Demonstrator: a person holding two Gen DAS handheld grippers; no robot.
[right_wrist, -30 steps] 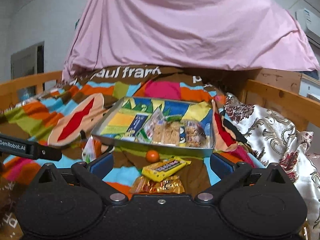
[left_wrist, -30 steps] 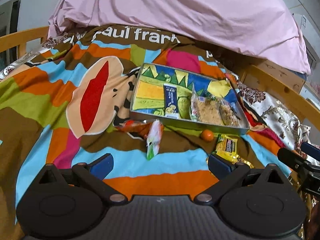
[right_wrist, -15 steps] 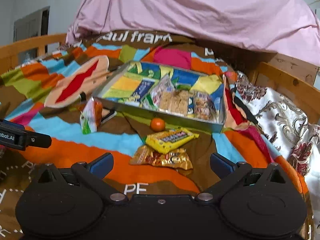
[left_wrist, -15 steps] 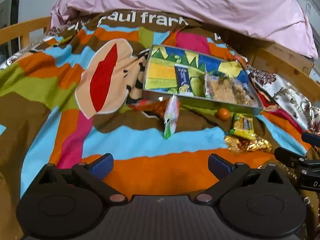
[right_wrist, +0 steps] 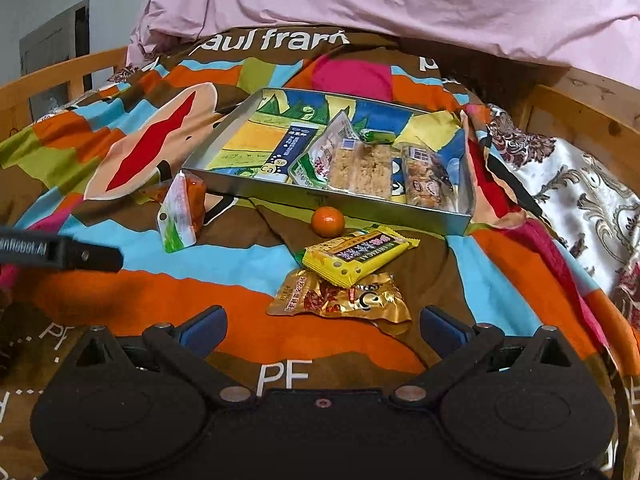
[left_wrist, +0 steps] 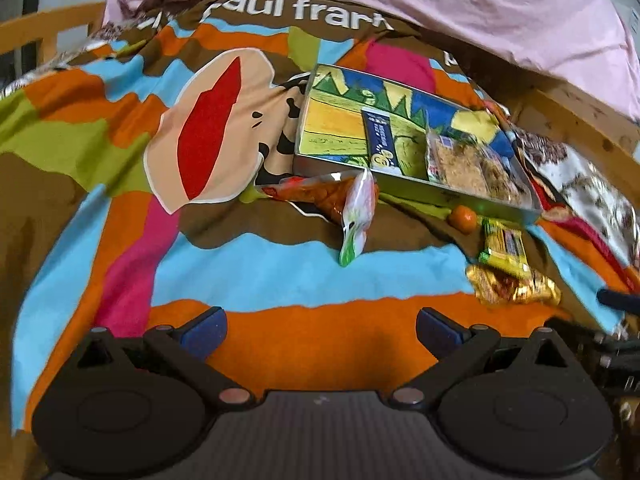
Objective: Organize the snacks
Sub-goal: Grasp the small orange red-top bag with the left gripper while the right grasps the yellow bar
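A metal tray point(right_wrist: 360, 211) with a colourful printed floor lies on the bed and holds several snack packs, among them a blue stick pack point(right_wrist: 289, 151) and a crumbly bar point(right_wrist: 360, 170). It also shows in the left wrist view point(left_wrist: 404, 190). In front of it lie an orange ball point(right_wrist: 328, 221), a yellow pack point(right_wrist: 356, 255), a gold pack point(right_wrist: 340, 295), a green-white pouch point(right_wrist: 178, 216) and an orange pack point(left_wrist: 316, 196). My right gripper point(right_wrist: 320, 326) is open and empty just short of the gold pack. My left gripper point(left_wrist: 320, 326) is open and empty, well short of the green-white pouch point(left_wrist: 356, 216).
A striped cartoon blanket point(left_wrist: 248, 276) covers the bed. A pink sheet point(right_wrist: 380, 0) is heaped behind the tray. Wooden bed rails run on the left point(right_wrist: 52, 76) and right point(right_wrist: 580, 116). A patterned satin cloth point(right_wrist: 580, 192) lies to the right.
Both grippers have pulled back and tilted down, so the tray and snacks sit farther off and more blanket shows. Both stay open; nothing was picked up.
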